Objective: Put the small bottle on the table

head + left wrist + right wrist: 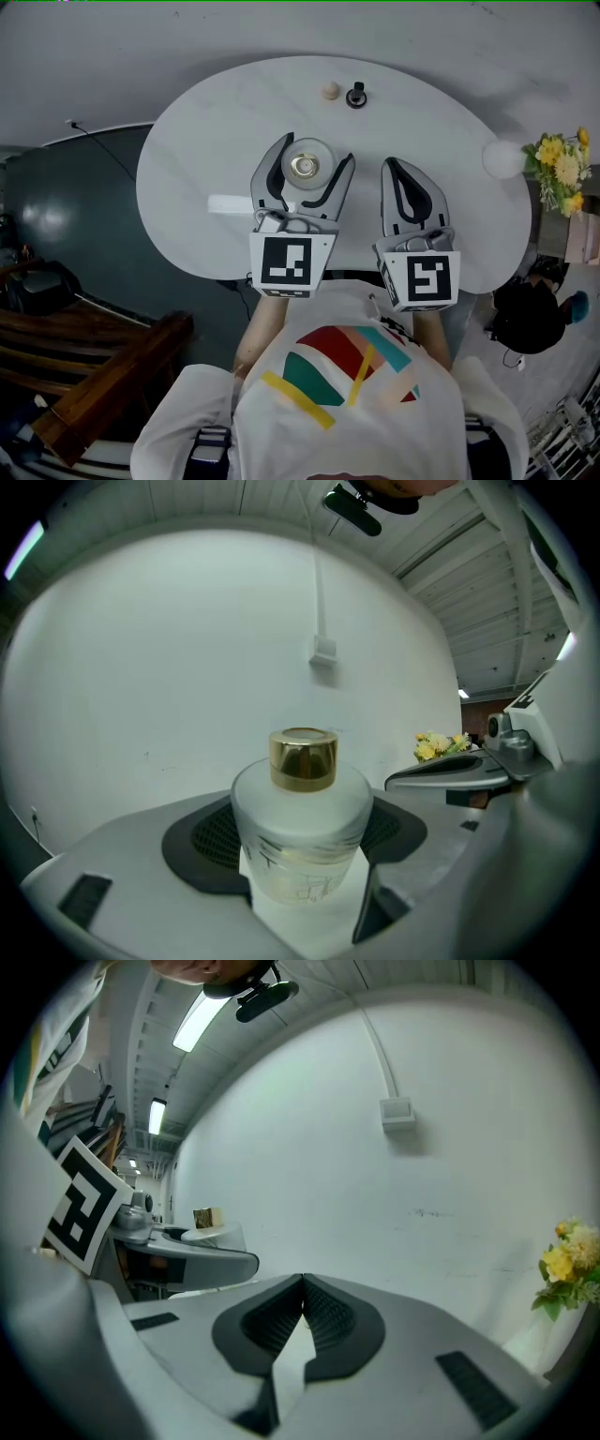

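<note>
Nearest stands the person, in a white shirt (309, 412) with a coloured print on the chest, a gripper in each hand; each gripper has a cube with square markers at its near end, the left cube (286, 262) and the right cube (422, 278) side by side at the near edge of the white oval table (187, 159); the left gripper (315, 152) reaches out over the tabletop with its jaws set wide and closed on the small bottle (300, 832), one dark ribbed pad against each side of the frosted body; the bottle stands upright between them, its gold cap (303, 758) uppermost; whether its base rests on the table or hangs just above it I cannot tell; just to its left a flat white strip (228, 203) lies on the tabletop; the right gripper (392, 167) is beside the left one, apart from it, its jaws brought together with only a sliver showing between the pads and nothing in them; farther back, near the far edge of the table, a small beige ball (330, 90) and a small black object (356, 95) sit close together; off at the right end are a white round thing (503, 158) and a bunch of yellow flowers (562, 169); beyond is a plain white wall (450, 1147).
</note>
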A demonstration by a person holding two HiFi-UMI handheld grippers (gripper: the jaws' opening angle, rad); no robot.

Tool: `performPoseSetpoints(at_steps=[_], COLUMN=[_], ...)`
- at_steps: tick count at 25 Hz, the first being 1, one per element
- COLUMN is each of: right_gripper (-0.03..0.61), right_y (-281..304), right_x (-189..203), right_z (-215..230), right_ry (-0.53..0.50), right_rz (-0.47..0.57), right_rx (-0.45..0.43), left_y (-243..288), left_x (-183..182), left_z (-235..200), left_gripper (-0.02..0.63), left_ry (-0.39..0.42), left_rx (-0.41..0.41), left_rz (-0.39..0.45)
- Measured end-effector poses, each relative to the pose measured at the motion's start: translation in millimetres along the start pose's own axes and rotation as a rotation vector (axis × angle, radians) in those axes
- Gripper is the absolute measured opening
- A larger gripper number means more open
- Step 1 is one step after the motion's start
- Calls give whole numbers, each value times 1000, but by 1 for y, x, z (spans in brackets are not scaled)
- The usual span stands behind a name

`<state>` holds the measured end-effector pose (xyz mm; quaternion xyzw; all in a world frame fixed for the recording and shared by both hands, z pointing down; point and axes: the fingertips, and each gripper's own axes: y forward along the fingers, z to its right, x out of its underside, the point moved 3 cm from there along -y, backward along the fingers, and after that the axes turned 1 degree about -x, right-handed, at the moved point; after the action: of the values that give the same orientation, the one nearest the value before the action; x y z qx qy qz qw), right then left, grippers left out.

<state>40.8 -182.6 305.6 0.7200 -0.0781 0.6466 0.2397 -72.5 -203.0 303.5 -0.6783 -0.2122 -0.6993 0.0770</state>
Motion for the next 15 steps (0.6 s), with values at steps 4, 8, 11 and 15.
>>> performPoseSetpoints(at_steps=[4, 8, 11, 15], right_gripper=[12, 12, 12, 12], right_y=[2, 1, 1, 3], right_x=[2, 4, 7, 11], right_z=[-1, 3, 6, 9], right_ry=[-8, 6, 9, 13], right_rz=[-7, -11, -22, -34], right_rx=[-16, -5, 0, 7], left_y=[1, 10, 19, 39], left_x=[3, 3, 5, 9], left_z=[-1, -5, -11, -25], left_gripper=[337, 337, 337, 337], left_ry=[12, 17, 29, 50], left_rx=[-5, -14, -18, -37], left_rz=[-10, -13, -17, -29])
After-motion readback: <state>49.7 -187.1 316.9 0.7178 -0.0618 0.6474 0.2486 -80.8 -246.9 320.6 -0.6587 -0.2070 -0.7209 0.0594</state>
